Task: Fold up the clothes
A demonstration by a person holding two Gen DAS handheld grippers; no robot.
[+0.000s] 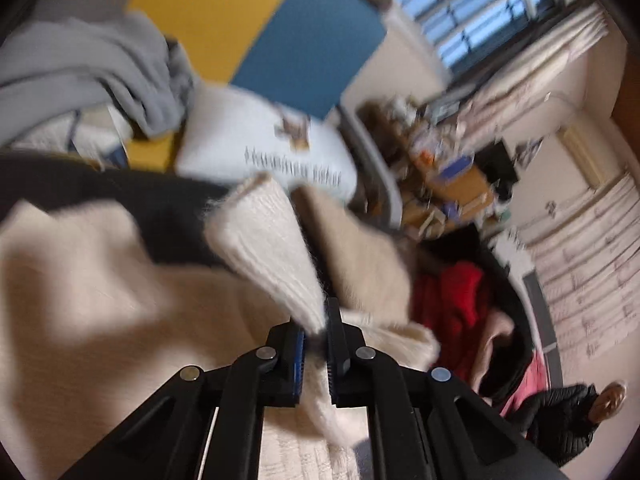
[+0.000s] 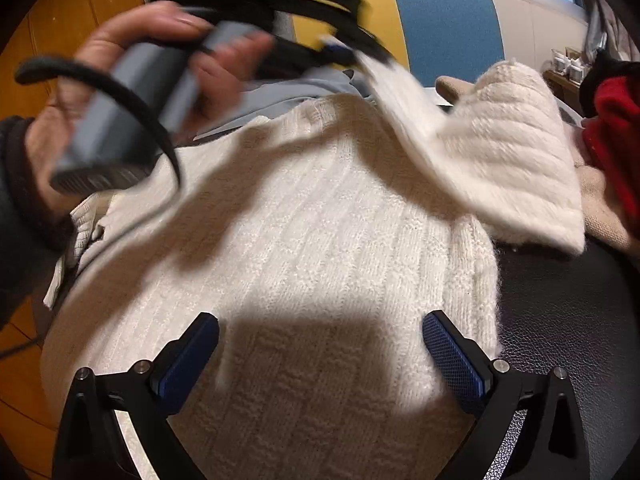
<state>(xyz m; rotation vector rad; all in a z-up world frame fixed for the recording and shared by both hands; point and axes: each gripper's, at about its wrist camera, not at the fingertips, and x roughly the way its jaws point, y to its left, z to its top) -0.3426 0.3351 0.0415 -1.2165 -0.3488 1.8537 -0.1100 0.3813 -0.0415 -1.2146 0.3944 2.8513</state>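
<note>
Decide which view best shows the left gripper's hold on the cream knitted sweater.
The left wrist view: the left gripper pinches the cream knitted sweater close up. The right wrist view shows that grip blurred and distant.

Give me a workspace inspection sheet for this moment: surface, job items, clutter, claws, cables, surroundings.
Surface: dark leather-like surface, mostly covered by knitwear.
Job's things: cream knit sweater spread flat; one part of it lifted and draped.
Clutter: grey garment, white printed garment, red garment, beige cloth.
Claws: left claw shut on a fold of the sweater; right claw open above the sweater, nothing between its pads.
Cables: black cable loops by the person's left hand.
Surroundings: yellow and blue panel, window, cluttered desk, a person in a dark jacket.
</note>
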